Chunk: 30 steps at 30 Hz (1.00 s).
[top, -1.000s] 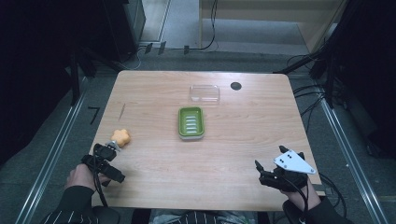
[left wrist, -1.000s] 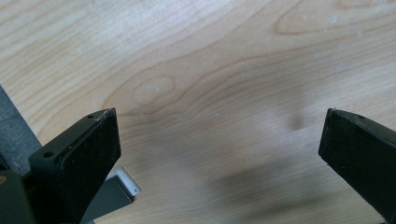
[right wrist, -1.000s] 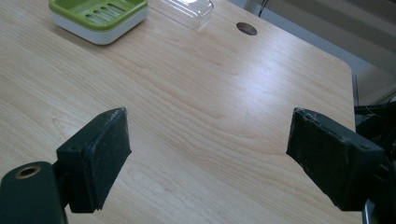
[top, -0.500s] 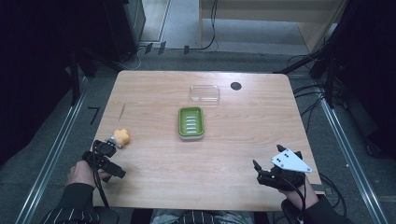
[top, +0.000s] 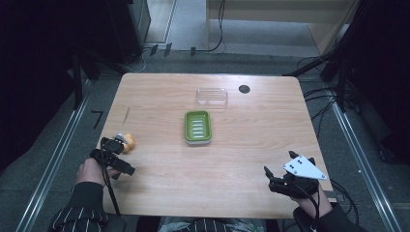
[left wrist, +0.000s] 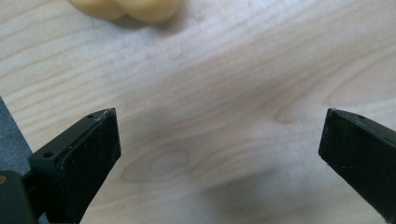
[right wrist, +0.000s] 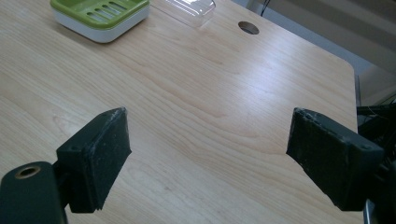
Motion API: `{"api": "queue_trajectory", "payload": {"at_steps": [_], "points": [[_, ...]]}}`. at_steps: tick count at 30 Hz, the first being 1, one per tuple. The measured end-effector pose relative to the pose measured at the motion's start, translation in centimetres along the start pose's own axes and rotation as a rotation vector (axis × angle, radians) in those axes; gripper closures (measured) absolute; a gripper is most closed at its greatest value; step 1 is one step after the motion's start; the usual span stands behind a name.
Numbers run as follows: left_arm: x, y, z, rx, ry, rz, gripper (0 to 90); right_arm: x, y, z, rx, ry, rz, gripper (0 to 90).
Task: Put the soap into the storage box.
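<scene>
We held left gripper [top: 116, 145] at near-left of table [top: 270, 130], jaws spread wide, nothing between them. Yellow soap [top: 128, 141] lay on wood just beyond its tips. We kept right gripper [top: 273, 178] at near-right, jaws also wide apart, empty. Green soap dish [top: 197, 127] sat mid-table, clear lid [top: 212, 96] just beyond it, farther off.

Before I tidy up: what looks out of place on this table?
The yellow soap lies on the bare wood near the left gripper, apart from the green soap dish; its clear lid lies separately behind.
</scene>
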<state>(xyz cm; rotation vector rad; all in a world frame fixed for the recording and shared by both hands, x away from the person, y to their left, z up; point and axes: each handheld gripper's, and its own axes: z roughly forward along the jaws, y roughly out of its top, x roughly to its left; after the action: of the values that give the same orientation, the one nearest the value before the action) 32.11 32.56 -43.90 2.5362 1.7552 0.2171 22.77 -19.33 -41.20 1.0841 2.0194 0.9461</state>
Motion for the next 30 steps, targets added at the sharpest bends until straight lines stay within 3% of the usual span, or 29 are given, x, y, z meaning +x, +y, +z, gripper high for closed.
{"api": "queue_trajectory", "payload": {"at_steps": [8, 17, 30], "points": [[0.5, 1.1, -0.1, -0.036, 0.009, -0.004, 0.0, 0.1, 0.0, -0.1, 0.004, -0.007, -0.002, 13.7], [1.4, 2.5, 0.3, -0.029, 0.014, -0.027, 0.0, 0.1, 0.0, -0.1, 0.0, -0.007, -0.005, 13.7], [1.7, 3.3, 0.5, -0.031, 0.014, -0.004, 0.0, 0.2, 0.0, -0.1, 0.007, -0.012, -0.002, 13.7]]}}
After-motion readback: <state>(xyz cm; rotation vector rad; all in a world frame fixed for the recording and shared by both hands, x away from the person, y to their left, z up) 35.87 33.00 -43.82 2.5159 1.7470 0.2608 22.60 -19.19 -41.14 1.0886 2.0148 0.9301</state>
